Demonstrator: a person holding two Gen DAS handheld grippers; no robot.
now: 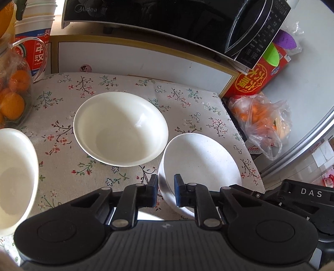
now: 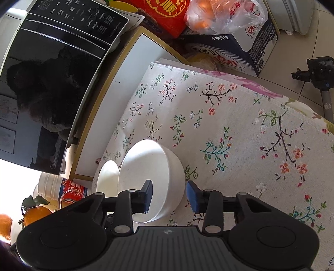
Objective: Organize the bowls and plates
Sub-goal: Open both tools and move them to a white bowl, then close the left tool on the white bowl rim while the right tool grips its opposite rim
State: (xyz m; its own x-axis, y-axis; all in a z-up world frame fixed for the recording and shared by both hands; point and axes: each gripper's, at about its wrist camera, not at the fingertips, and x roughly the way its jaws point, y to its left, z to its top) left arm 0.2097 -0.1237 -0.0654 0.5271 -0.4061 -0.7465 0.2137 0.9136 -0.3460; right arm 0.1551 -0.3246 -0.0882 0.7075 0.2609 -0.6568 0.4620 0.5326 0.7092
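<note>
Three white bowls stand on a floral tablecloth (image 1: 62, 162). In the left wrist view a wide bowl (image 1: 120, 128) is in the middle, a speckled bowl (image 1: 200, 166) at the right, and a third bowl (image 1: 14, 177) at the left edge. My left gripper (image 1: 166, 192) straddles the speckled bowl's near rim, one pad outside, one inside, with a small gap. In the right wrist view my right gripper (image 2: 169, 197) is open around the same speckled bowl's (image 2: 154, 173) wall. The wide bowl (image 2: 107, 179) shows behind it.
A black microwave (image 1: 167, 18) sits on a white cabinet (image 1: 135, 60) behind the table. A jar and bag of oranges (image 1: 12, 93) stand at the left with paper cups (image 1: 35, 31). A red box (image 1: 256, 77), a plastic bag of oranges (image 1: 261, 118) and a carton (image 2: 235, 52) lie off the right edge.
</note>
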